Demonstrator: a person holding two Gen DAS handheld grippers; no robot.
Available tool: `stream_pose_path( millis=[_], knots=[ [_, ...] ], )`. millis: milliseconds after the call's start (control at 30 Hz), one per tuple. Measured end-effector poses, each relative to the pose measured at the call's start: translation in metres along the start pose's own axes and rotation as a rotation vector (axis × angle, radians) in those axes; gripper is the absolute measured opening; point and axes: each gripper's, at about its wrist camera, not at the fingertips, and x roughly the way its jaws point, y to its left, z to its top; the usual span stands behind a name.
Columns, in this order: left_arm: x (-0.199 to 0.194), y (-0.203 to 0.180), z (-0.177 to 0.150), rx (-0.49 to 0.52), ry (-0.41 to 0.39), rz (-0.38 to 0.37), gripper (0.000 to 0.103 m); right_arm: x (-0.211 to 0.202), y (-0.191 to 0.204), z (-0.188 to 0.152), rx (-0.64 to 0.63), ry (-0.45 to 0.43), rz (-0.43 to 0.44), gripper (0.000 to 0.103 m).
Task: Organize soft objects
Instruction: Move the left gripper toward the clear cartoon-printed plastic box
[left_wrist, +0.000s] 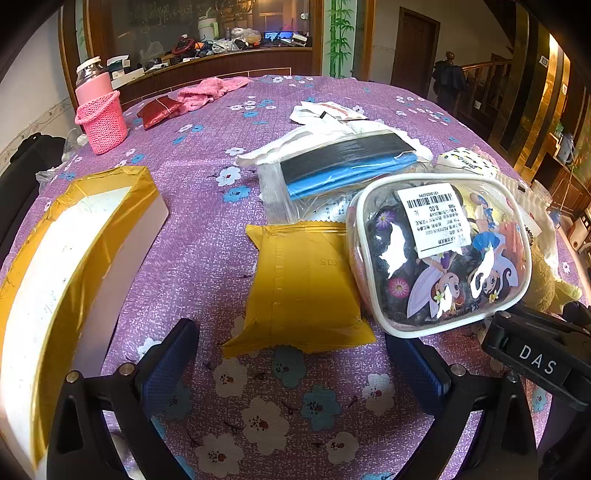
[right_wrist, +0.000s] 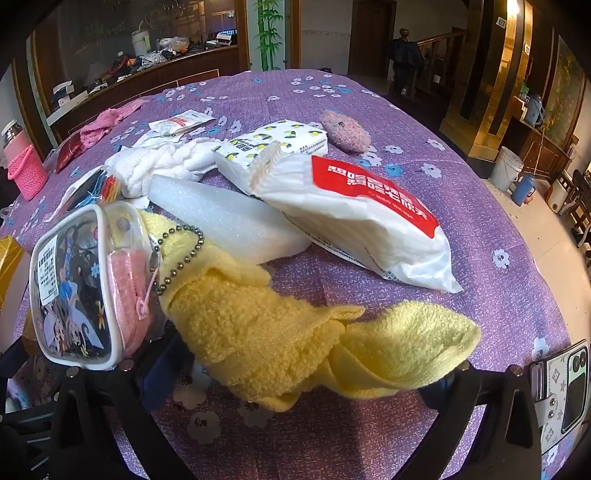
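My left gripper (left_wrist: 291, 365) is open and empty, low over the purple flowered tablecloth (left_wrist: 207, 236). A yellow padded packet (left_wrist: 303, 288) lies just beyond its fingertips. A clear cartoon pouch (left_wrist: 439, 254) lies to the right of it, resting partly on the packet. My right gripper (right_wrist: 295, 373) is open, its fingers on either side of a yellow fluffy towel (right_wrist: 280, 332). The same pouch (right_wrist: 85, 291) leans at its left finger. Behind the towel lie a white foam block (right_wrist: 229, 218), a white packet with a red label (right_wrist: 362, 214) and a lemon-print tissue pack (right_wrist: 273, 144).
A white box with yellow tape (left_wrist: 70, 258) stands at the left. A pink basket (left_wrist: 101, 122) holding a bottle, a red pouch (left_wrist: 159, 110) and pink cloth (left_wrist: 207, 92) lie far left. A bagged blue and black item (left_wrist: 347, 162), white knit cloth (right_wrist: 162, 162), pink puff (right_wrist: 345, 131) and phone (right_wrist: 561, 391) are around.
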Motion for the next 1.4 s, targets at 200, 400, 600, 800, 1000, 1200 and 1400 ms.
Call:
stream_pose_path(
  millis=[200, 400, 600, 800, 1000, 1200, 1400],
  knots=[
    [0.0, 0.0, 0.0, 0.0, 0.0, 0.0, 0.103, 0.0, 0.0, 0.0, 0.0, 0.0, 0.0, 0.102],
    [0.0, 0.0, 0.0, 0.0, 0.0, 0.0, 0.103, 0.0, 0.0, 0.0, 0.0, 0.0, 0.0, 0.102],
    [0.0, 0.0, 0.0, 0.0, 0.0, 0.0, 0.103, 0.0, 0.0, 0.0, 0.0, 0.0, 0.0, 0.102],
    [0.0, 0.0, 0.0, 0.0, 0.0, 0.0, 0.103, 0.0, 0.0, 0.0, 0.0, 0.0, 0.0, 0.102],
    [0.0, 0.0, 0.0, 0.0, 0.0, 0.0, 0.103, 0.0, 0.0, 0.0, 0.001, -0.001, 0.001, 0.102],
    [-0.001, 0.001, 0.001, 0.033, 0.054, -0.032, 0.103, -0.002, -0.003, -0.002, -0.026, 0.022, 0.042, 0.103],
    [-0.013, 0.004, -0.015, 0.082, 0.048, -0.057, 0.103, -0.002, 0.0, 0.0, -0.057, 0.081, 0.036, 0.103]
  ],
)
